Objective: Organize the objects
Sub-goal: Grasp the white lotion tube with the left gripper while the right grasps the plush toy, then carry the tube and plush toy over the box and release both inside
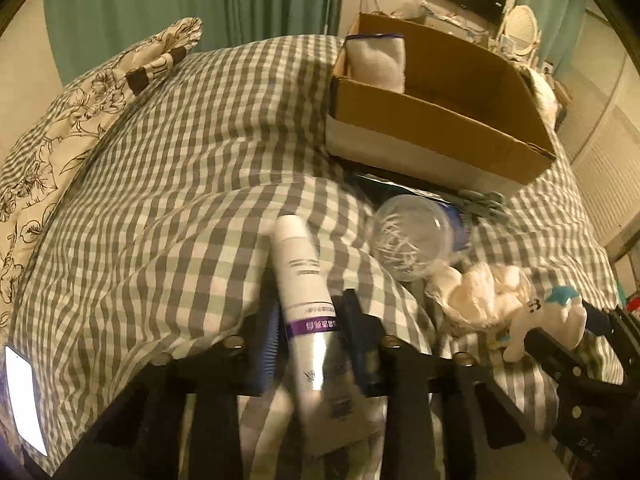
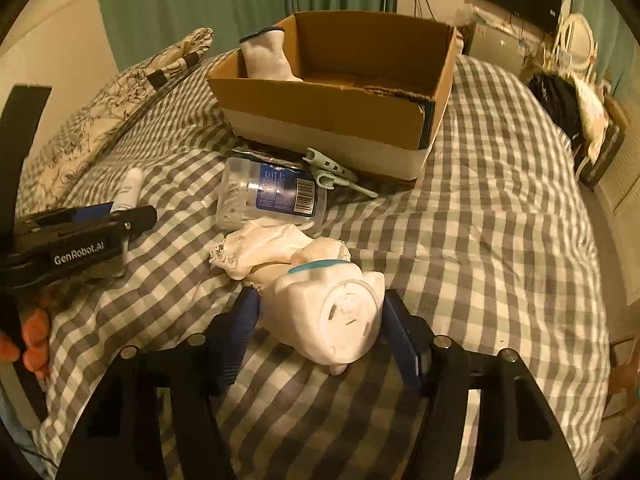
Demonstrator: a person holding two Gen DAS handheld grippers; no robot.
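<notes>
Left wrist view shows the left gripper (image 1: pixel 310 344) clamped on the white bottle (image 1: pixel 298 276), its long side pointing at the cardboard box (image 1: pixel 436 128), while the right gripper (image 2: pixel 320 332) hugs the toy pig (image 2: pixel 328 308) nearby.

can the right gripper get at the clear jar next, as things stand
Probably not directly: the right gripper has the white toy between its fingers, and the jar lies beyond toy and cloth.

Grey-and-white check, white items, brown cardboard

A white bottle (image 1: pixel 304 280) with a purple band is seen between the blue pads of the left claw (image 1: pixel 310 344); a white pig figure (image 2: pixel 332 316) with a teal collar between the right claw (image 2: pixel 320 344) pads; beyond, a brown cardboard box (image 2: pixel 332 92) on the grey-checked bed cover (image 2: pixel 500 220).
</notes>
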